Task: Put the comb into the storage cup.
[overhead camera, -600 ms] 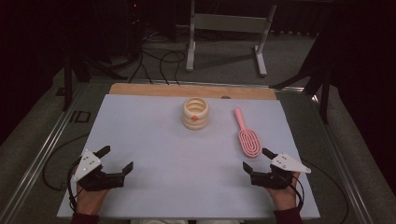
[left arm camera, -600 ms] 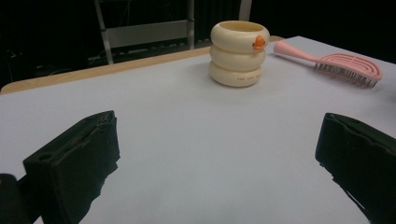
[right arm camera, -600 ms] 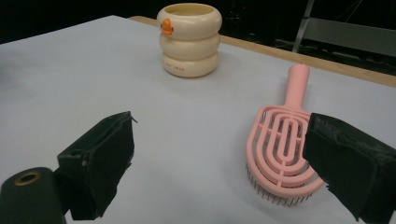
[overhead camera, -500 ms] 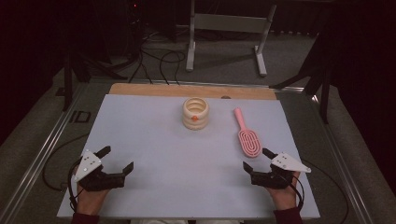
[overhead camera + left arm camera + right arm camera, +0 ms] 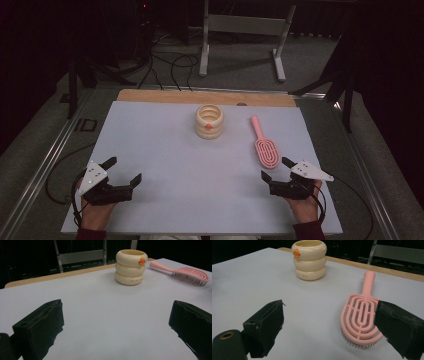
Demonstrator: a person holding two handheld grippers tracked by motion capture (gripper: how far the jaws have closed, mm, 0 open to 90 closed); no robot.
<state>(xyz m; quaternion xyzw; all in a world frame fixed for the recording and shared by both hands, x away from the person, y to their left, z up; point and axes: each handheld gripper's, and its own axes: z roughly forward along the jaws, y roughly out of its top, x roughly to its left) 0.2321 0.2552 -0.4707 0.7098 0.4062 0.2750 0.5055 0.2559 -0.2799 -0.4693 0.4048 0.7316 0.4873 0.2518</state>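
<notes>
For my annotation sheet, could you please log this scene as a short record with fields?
surface: pale table top
cup: cream ribbed cup, upright, far centre, orange mark on its side
brush: pink hairbrush, lying bristles down, handle pointing away
left hand-held gripper: jaws open, nothing between them, near left edge
right hand-held gripper: jaws open, just short of the brush head, not touching it
</notes>
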